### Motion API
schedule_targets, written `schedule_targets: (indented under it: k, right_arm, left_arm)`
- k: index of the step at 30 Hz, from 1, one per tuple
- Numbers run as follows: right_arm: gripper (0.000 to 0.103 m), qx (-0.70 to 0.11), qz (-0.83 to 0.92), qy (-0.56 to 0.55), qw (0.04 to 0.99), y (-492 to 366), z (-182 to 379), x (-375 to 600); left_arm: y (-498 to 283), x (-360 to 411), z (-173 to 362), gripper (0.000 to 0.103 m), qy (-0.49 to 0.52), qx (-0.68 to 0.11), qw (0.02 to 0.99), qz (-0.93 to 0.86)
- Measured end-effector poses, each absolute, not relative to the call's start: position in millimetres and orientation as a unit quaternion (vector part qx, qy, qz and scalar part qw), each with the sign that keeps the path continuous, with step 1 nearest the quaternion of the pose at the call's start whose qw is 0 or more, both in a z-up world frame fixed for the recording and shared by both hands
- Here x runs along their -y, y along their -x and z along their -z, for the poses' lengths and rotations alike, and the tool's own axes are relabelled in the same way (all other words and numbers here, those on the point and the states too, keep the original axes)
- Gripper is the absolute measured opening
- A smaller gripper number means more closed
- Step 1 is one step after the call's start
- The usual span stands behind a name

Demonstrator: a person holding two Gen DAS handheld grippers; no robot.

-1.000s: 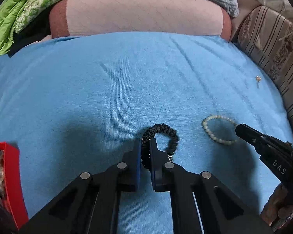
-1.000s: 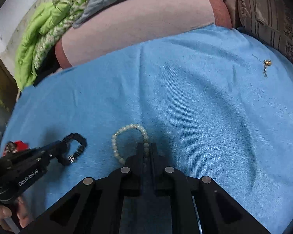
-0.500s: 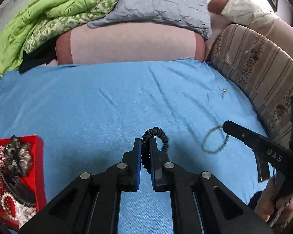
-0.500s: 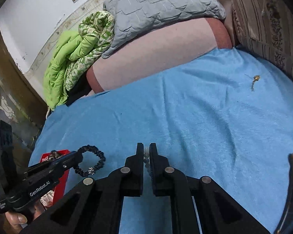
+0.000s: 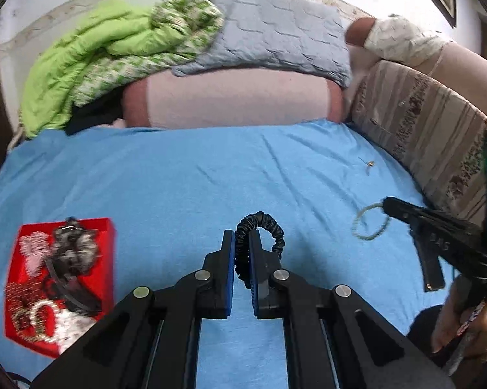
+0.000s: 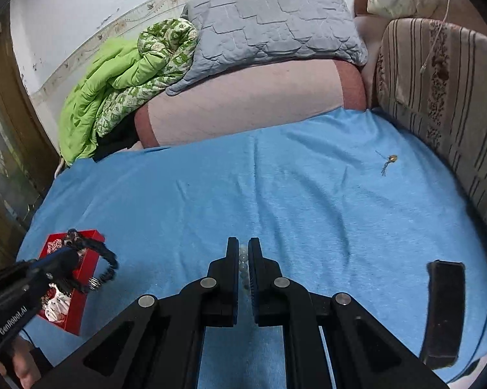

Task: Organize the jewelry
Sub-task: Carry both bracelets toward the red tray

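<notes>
My left tool [image 5: 242,246] is clamped on the black fabric-wrapped bracelet [image 5: 269,227], whose loop arcs up and to the right past the fingertips, lifted off the blue bed sheet [image 5: 178,178]. My right tool [image 6: 243,259] is pinched shut on the pale green bead bracelet [image 6: 243,257]; in the left view that loop [image 5: 370,223] hangs from its tip. The red jewelry box [image 5: 109,227] sits on the sheet to the left, already full of pieces. A small gold earring [image 6: 391,159] lies well apart, near the striped cushion [image 6: 438,97]. A second ago both bracelets lay on the sheet; both are now raised, and the box has come into fuller view.
</notes>
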State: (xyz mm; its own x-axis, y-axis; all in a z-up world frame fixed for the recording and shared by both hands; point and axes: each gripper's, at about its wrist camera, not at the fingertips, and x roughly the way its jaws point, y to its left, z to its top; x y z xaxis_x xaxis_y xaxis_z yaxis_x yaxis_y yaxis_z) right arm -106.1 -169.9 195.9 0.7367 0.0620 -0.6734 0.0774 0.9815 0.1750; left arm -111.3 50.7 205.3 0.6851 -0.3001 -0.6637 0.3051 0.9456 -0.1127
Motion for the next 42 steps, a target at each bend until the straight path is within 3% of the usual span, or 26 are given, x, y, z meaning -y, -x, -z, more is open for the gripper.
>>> schedule_targets:
  k: [11,26,42]
  right_arm:
    - [0.007,-0.373,-0.052,-0.022,0.926,118,-204,85]
    - [0.007,-0.39,-0.228,-0.006,0.892,102,-205,-63]
    - [0.007,-0.439,-0.316,0.005,0.841,55,-170,-190]
  left_arm:
    - [133,-157,-185,0.008,0.039,-0.375,0.925,0.052]
    - [149,-314,-146,0.008,0.101,-0.385,0.914,-0.084]
    - [129,-369,-103,0.008,0.142,-0.406,0.898,-0.092]
